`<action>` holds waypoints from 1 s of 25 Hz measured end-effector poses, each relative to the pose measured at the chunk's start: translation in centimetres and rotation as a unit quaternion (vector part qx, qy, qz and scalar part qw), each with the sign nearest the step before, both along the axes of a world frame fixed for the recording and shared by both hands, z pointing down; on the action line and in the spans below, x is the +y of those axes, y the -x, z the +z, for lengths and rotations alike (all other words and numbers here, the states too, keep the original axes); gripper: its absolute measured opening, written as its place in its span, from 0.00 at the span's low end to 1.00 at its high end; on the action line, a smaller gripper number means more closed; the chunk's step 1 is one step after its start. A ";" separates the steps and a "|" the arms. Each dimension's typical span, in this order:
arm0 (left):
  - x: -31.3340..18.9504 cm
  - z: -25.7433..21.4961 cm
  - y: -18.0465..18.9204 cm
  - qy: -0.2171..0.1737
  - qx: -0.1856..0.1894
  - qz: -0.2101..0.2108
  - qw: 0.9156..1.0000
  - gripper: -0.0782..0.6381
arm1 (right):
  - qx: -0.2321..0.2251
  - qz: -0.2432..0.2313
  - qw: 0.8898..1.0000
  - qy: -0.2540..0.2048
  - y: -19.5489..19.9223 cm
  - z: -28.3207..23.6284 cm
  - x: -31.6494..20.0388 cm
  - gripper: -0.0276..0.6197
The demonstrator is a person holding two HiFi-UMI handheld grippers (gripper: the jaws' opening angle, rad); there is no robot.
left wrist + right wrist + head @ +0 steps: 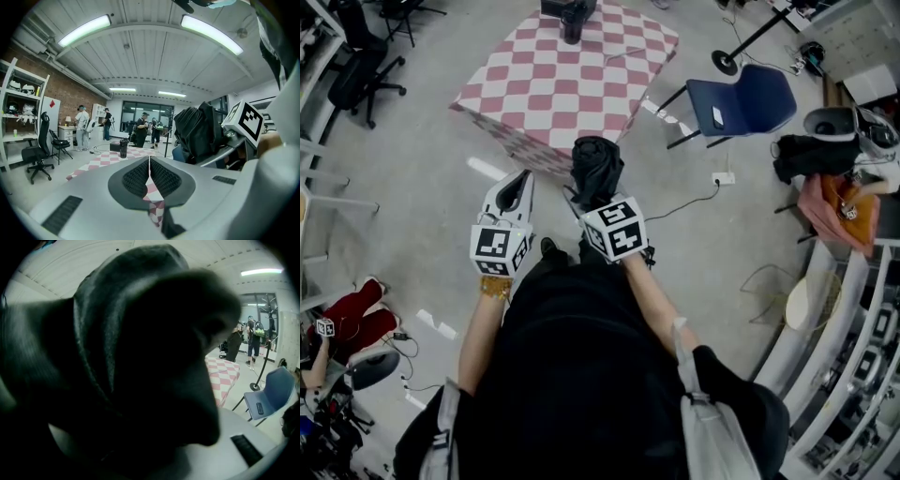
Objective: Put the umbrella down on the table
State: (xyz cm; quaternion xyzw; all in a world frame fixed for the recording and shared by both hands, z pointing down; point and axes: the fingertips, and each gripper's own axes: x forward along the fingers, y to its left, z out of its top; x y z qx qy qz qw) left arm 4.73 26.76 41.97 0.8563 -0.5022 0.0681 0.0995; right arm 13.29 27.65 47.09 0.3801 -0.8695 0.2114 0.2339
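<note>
**Item 1, umbrella.** The umbrella (pixel 596 167) is black and folded, and it is off the table (pixel 534 89). The right gripper (pixel 602 208) carries it in the air in front of the person, with the bunched fabric end rising above the gripper. In the head view it overlaps the table's near corner. Whether it hangs over the tabletop or short of it cannot be told.

**Item 2, right gripper.** In the right gripper view the dark fabric fills nearly the whole picture. It sits between the 2 jaws and hides most of them. The gripper is clenched on the umbrella.

**Item 3, left gripper.** The left gripper (pixel 523 180) hangs just beside the right one, on its left, apart from the umbrella. In the left gripper view its 2 pads (pixel 138 177) lie closed against each other with nothing between them.

**Item 4, table.** The table is covered by a pink-and-white checked cloth. A dark cup (pixel 572 26) stands near its far edge, with a black box (pixel 558 7) just beside it.

**Item 5, surroundings.** A blue chair (pixel 741 101) stands to the right of the table on the grey floor (pixel 422 187). A black office chair (pixel 361 66) stands well off to the left. In the left gripper view several people (pixel 140 131) stand at the far end of the room.
</note>
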 end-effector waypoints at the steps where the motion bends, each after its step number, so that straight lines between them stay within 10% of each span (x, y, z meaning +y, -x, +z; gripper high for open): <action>1: 0.1 0.2 0.3 0.003 0.000 0.001 1.000 0.13 | 0.001 0.001 1.000 0.000 0.4 0.0 0.0 0.32; 25: -6.4 3.1 -4.9 0.057 -0.042 0.009 0.997 0.13 | -0.038 0.006 0.999 0.019 -4.1 1.5 -7.3 0.32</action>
